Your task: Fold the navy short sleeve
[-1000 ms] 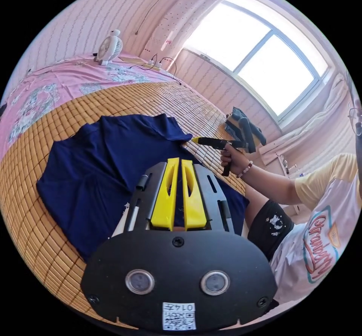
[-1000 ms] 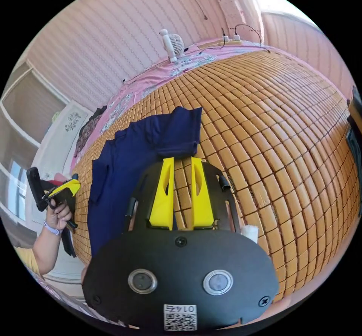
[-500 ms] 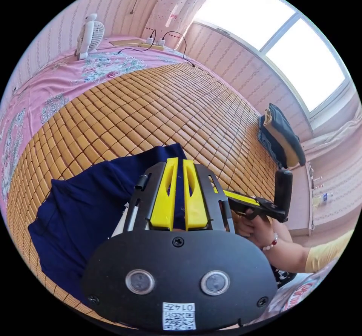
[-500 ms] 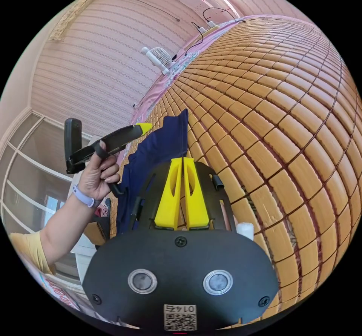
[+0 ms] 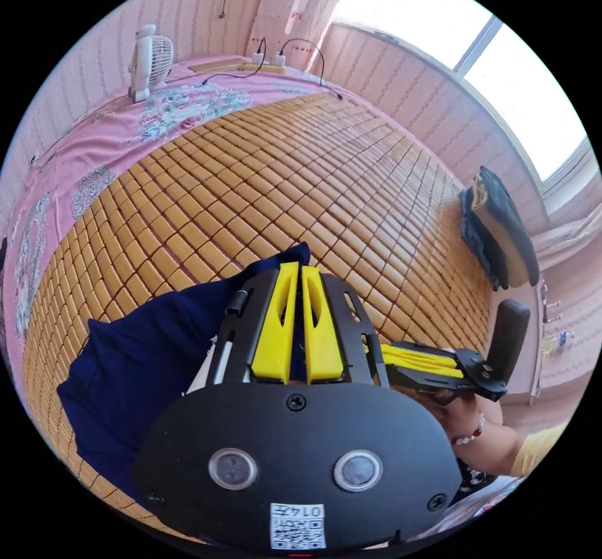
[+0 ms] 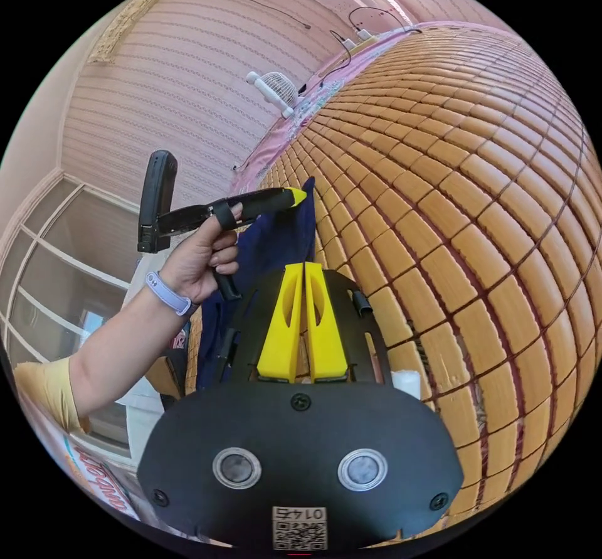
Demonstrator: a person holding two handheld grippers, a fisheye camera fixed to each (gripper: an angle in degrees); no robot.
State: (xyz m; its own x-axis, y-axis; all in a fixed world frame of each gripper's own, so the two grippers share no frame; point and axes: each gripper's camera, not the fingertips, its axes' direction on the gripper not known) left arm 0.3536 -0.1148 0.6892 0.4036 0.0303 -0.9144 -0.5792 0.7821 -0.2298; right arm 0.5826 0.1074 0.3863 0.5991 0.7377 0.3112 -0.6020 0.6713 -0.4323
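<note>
Navy shirt [image 5: 157,358] held up off the bamboo mat [image 5: 263,176] by 2 grippers.

In the left gripper view, the left gripper [image 5: 299,270] is seen with its yellow jaws closed on the shirt's edge, dark cloth showing between them. The right gripper [image 6: 305,267] is seen with its jaws pressed together; whether cloth is pinched cannot be told. The shirt hangs just beside it, its lower part lying on the mat. A fan [image 5: 148,60] is stood on the pink sheet [image 5: 94,138] beyond the mat.
</note>
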